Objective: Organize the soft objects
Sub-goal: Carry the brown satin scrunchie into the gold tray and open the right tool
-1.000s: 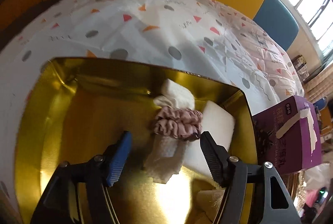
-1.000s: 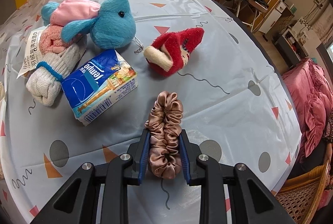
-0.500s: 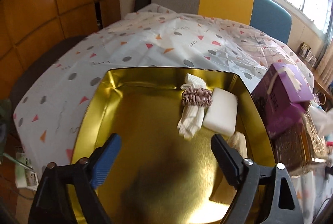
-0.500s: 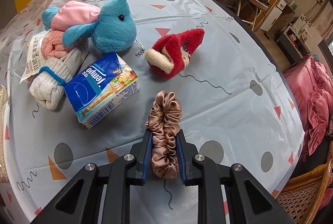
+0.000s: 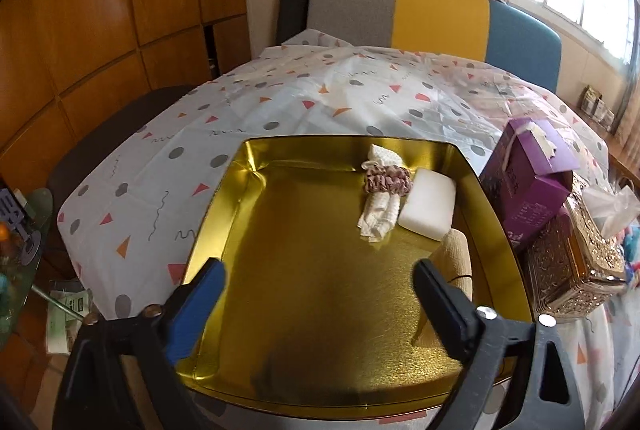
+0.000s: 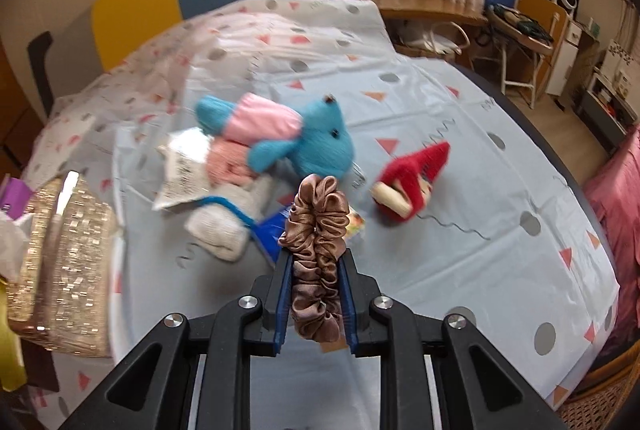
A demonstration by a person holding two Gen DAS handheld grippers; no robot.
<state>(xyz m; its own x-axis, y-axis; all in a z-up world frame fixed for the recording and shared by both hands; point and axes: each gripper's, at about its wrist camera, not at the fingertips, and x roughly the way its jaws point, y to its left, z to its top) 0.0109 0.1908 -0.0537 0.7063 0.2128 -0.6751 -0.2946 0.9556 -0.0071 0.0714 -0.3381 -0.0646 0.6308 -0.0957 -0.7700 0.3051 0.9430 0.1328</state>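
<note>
My right gripper (image 6: 315, 262) is shut on a brown satin scrunchie (image 6: 317, 230), lifted clear of the tablecloth. Beyond it lie a blue plush toy (image 6: 316, 146) with a pink part, a red plush slipper (image 6: 412, 178), rolled socks (image 6: 224, 226) and a blue tissue pack (image 6: 274, 230), partly hidden by the scrunchie. In the left wrist view my left gripper (image 5: 318, 282) hovers over the gold tray (image 5: 224, 214), its jaws opening wide with nothing between them. At the tray's far right lie a pink scrunchie (image 5: 386, 182) on a white cloth (image 5: 378, 220), a white sponge (image 5: 430, 208) and a beige roll (image 5: 456, 258).
A purple box (image 5: 528, 174) and an ornate gold tissue box (image 5: 576, 262) stand right of the tray; the tissue box (image 6: 60, 262) is at the left in the right wrist view. Chairs (image 5: 400, 14) stand behind the table. The table edge curves at the right (image 6: 560, 182).
The left gripper let go of the pink scrunchie, opened wide and drew back and up from the tray. The right gripper lifted the brown scrunchie off the table and tilted up.
</note>
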